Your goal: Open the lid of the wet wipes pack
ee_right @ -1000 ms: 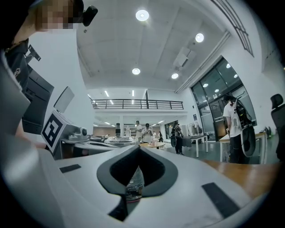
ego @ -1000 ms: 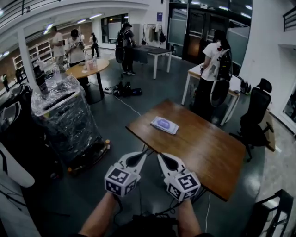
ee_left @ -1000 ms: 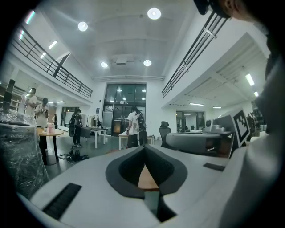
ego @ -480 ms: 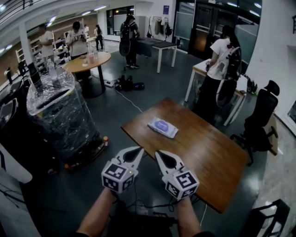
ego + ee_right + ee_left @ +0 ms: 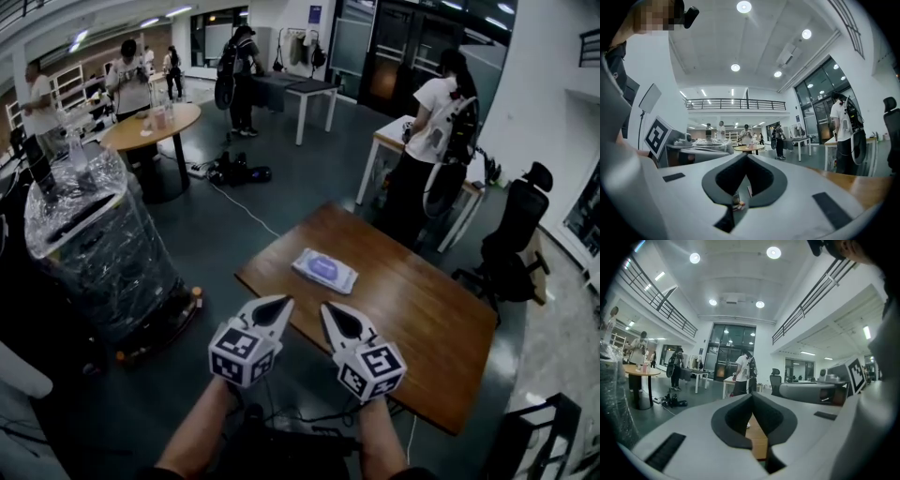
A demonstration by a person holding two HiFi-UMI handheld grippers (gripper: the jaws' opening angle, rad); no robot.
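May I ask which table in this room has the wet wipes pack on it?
The brown rectangular wooden table in the foreground: the white wet wipes pack with a purple lid lies on it. The round wooden table stands farther back.

- We see the pack (image 5: 324, 270) lying on the bench (image 5: 422, 328), toward its far left corner.
- Our left claw (image 5: 279, 304) and right claw (image 5: 330, 311) sit side by side at the bench's near left edge. They do not touch each other, and the pack lies beyond them, well apart.
- Left of the bench, a wrapped cart (image 5: 94, 244) stands on the floor.
- Behind the cart stands a round table (image 5: 150, 128).
- Behind the bench a person (image 5: 433, 141) stands at a desk (image 5: 394, 141).
- Right of the bench stands a chair (image 5: 511, 244).
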